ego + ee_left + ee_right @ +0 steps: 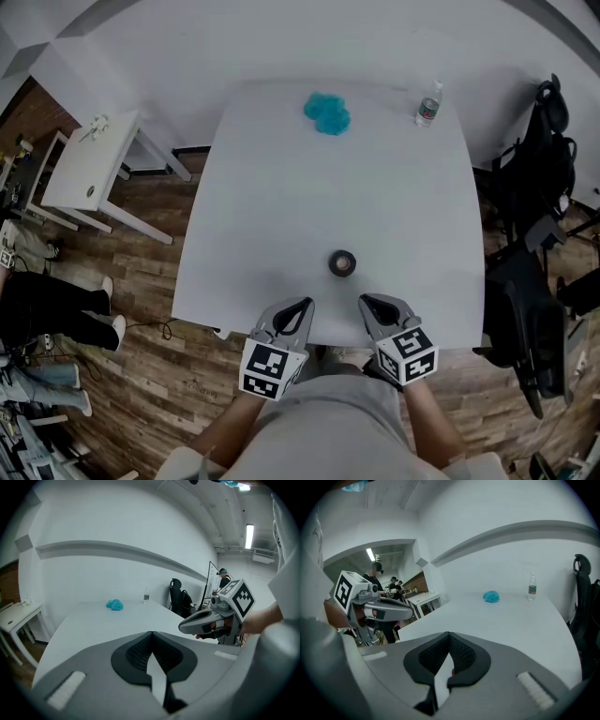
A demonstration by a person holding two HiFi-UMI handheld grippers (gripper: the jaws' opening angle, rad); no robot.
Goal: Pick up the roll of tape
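Note:
The roll of tape [342,263], dark with a grey core, lies flat on the white table [281,206] near its front edge. Both grippers hover at that edge, just short of the roll. My left gripper [304,304] is to the roll's lower left and my right gripper [366,301] to its lower right. In the left gripper view the left gripper [151,634] has its jaw tips together and nothing between them. The right gripper [449,635] looks the same in its own view. Each view shows the other gripper beside it. The jaws hide the roll in both gripper views.
A crumpled blue cloth [327,112] and a small water bottle [428,105] sit at the table's far end. A small white side table [89,164] stands to the left, black office chairs [534,244] to the right. A person's legs [47,300] are at the far left.

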